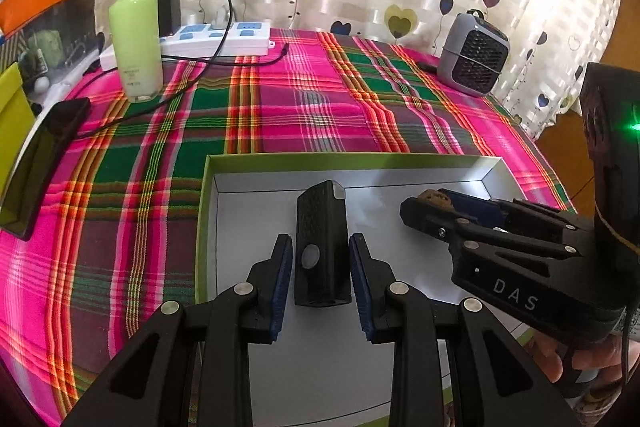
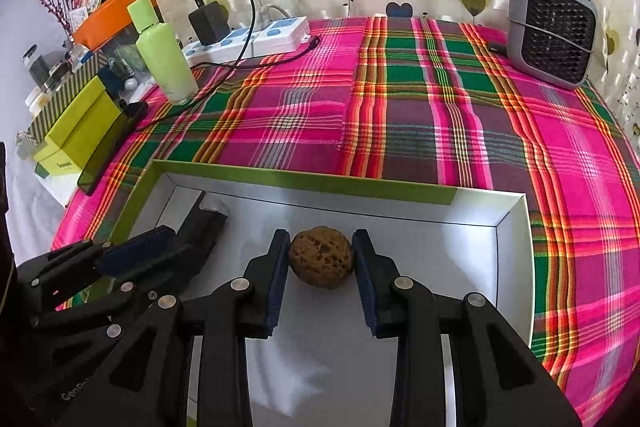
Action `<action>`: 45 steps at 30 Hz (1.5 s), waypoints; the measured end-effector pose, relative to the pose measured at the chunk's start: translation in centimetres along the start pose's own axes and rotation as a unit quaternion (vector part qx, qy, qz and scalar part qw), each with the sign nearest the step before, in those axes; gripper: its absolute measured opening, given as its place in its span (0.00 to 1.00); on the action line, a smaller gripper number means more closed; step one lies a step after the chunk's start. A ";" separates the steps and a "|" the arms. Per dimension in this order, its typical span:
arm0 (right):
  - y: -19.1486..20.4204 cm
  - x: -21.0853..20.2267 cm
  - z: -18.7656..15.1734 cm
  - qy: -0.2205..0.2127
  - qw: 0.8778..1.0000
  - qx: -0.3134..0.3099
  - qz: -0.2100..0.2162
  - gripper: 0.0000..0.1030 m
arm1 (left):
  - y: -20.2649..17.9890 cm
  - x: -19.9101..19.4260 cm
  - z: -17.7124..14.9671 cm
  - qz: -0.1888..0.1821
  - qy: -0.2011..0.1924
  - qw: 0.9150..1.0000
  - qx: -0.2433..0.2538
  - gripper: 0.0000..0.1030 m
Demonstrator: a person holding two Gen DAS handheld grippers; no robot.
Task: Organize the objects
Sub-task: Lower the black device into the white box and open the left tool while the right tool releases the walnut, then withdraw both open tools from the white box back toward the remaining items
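A shallow white box with a green rim (image 1: 352, 158) (image 2: 304, 179) lies on the plaid cloth. A black flashlight-like block (image 1: 322, 247) lies inside it, between the fingers of my left gripper (image 1: 322, 247); small gaps show on both sides, so the gripper is open around it. A brown walnut (image 2: 322, 257) sits on the box floor between the fingers of my right gripper (image 2: 321, 255), which looks open with the pads just beside it. The right gripper also shows in the left wrist view (image 1: 436, 205), the left one in the right wrist view (image 2: 132, 259).
A green bottle (image 1: 134, 31) (image 2: 164, 55), a white power strip (image 1: 216, 41) (image 2: 256, 41) with black charger and cable, a grey small heater (image 1: 474, 55) (image 2: 552, 27), a dark phone (image 1: 38, 163) and green boxes (image 2: 80, 131) stand around the plaid table.
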State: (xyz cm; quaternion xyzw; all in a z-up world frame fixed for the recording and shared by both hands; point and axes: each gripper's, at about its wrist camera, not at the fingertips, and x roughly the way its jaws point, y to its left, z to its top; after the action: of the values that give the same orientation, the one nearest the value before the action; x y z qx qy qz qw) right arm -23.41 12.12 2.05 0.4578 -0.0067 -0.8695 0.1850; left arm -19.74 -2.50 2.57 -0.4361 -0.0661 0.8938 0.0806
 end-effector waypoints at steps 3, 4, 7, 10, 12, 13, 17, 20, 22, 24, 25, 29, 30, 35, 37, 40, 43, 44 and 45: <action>0.1 0.0 0.0 0.000 1.000 -0.003 -0.004 0.32 | -0.1 0.1 0.0 0.004 0.000 1.000 0.003 0.26; 0.1 0.1 0.0 -0.001 1.000 -0.002 -0.004 0.32 | -0.2 0.1 0.0 0.005 0.000 1.000 0.003 0.26; 0.0 0.1 0.0 -0.001 1.000 -0.001 -0.003 0.33 | -0.1 0.1 0.0 0.004 0.001 1.000 0.002 0.26; 0.0 0.0 0.0 -0.002 1.000 -0.002 -0.004 0.40 | -0.1 0.1 0.0 0.004 0.000 1.000 0.003 0.27; -0.1 0.0 -0.1 -0.002 1.000 0.001 -0.007 0.44 | -0.1 0.0 0.0 0.005 0.000 1.000 0.003 0.27; -0.1 -0.1 -0.1 -0.003 1.000 0.002 -0.006 0.46 | -0.1 0.0 0.0 0.006 0.001 1.000 0.004 0.28; -0.4 -0.6 -0.2 -0.011 1.000 0.011 -0.002 0.47 | -0.1 -0.2 -0.2 0.010 0.000 1.000 0.004 0.34; -0.5 -1.3 -0.3 -0.017 1.000 0.014 -0.002 0.47 | 0.1 -0.7 -0.4 0.009 -0.003 1.000 -0.002 0.37; -0.5 -1.6 -0.4 -0.020 1.000 0.016 0.000 0.47 | 0.2 -1.0 -0.5 0.011 -0.004 1.000 -0.004 0.38; -0.5 -1.9 -0.6 -0.023 1.000 0.015 0.001 0.47 | 0.2 -1.3 -0.7 0.011 -0.006 1.000 -0.005 0.39; -0.4 -2.0 -0.6 -0.024 1.000 0.015 -0.001 0.47 | 0.2 -1.5 -0.7 0.010 -0.008 1.000 -0.006 0.40; -0.4 -2.2 -0.9 -0.022 1.000 0.015 -0.003 0.47 | 0.2 -1.9 -0.8 0.010 -0.009 1.000 -0.005 0.43; -0.3 -2.3 -1.0 -0.023 1.000 0.015 -0.002 0.47 | 0.2 -2.0 -0.9 0.010 -0.010 1.000 -0.005 0.43; -0.2 -2.5 -1.2 -0.024 1.000 0.013 -0.004 0.47 | 0.1 -2.2 -1.0 0.013 -0.009 1.000 -0.005 0.44; -0.1 -2.5 -1.2 -0.023 1.000 0.012 -0.006 0.47 | 0.1 -2.2 -1.1 0.013 -0.008 1.000 -0.005 0.44; -0.1 -2.5 -1.2 -0.023 1.000 0.011 -0.007 0.47 | 0.1 -2.1 -1.1 0.017 -0.005 1.000 -0.005 0.44; -0.1 -2.4 -1.3 -0.022 1.000 0.012 -0.009 0.47 | 0.1 -1.9 -1.1 0.018 -0.003 1.000 -0.005 0.44; -0.1 -2.4 -1.3 -0.022 1.000 0.012 -0.010 0.47 | 0.1 -1.9 -1.2 0.018 -0.003 1.000 -0.005 0.44; -0.2 -2.5 -1.4 -0.023 1.000 0.013 -0.009 0.47 | 0.1 -1.9 -1.2 0.019 -0.003 1.000 -0.006 0.44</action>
State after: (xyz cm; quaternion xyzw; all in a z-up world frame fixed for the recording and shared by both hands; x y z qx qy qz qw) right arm -21.12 13.28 3.19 0.4406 -0.0180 -0.8811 0.1709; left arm -17.66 -2.93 3.32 -0.4354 -0.0629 0.8960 0.0608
